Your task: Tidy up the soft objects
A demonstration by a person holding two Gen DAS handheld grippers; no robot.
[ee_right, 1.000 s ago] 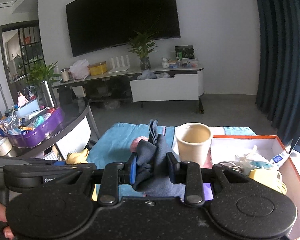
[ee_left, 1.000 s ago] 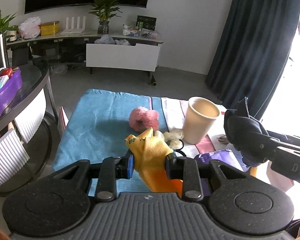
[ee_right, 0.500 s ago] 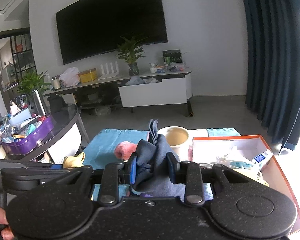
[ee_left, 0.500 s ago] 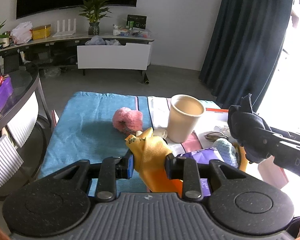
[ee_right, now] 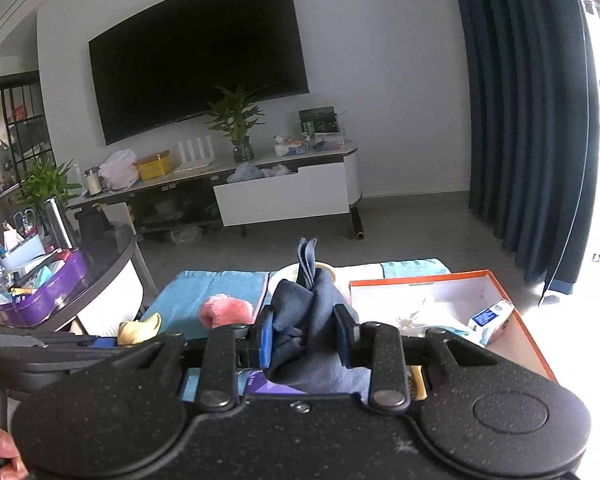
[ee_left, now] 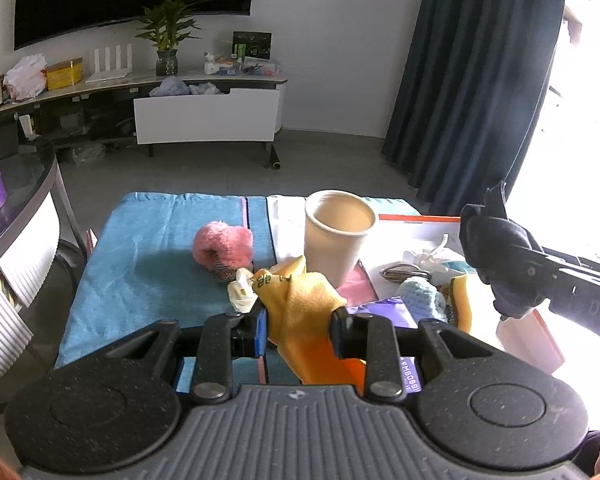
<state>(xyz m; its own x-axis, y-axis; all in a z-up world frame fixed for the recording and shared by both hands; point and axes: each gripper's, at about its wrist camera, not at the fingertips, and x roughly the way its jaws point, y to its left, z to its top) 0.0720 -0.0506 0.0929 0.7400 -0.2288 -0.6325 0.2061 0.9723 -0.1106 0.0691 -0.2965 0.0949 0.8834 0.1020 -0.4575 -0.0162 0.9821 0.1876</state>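
My left gripper (ee_left: 299, 322) is shut on a yellow cloth (ee_left: 300, 304) and holds it above the near edge of the blue towel (ee_left: 152, 256). My right gripper (ee_right: 303, 340) is shut on a dark blue cloth (ee_right: 312, 312), which also shows at the right of the left wrist view (ee_left: 496, 240). A pink fluffy object (ee_left: 222, 246) lies on the towel. A small cream soft object (ee_left: 242, 290) lies just beyond the yellow cloth. A light blue knitted piece (ee_left: 420, 300) lies to the right.
A beige paper cup (ee_left: 338, 236) stands upright mid-table. An orange-rimmed white box (ee_right: 496, 280) at the right holds white plastic, a cable and a small carton (ee_right: 490, 318). A purple packet (ee_left: 388, 312) lies near me. A glass side table (ee_left: 24, 192) stands left.
Both grippers have drawn back and swung right, still holding their cloths. The cup and pink object now sit further left in both views, and the box shows more fully.
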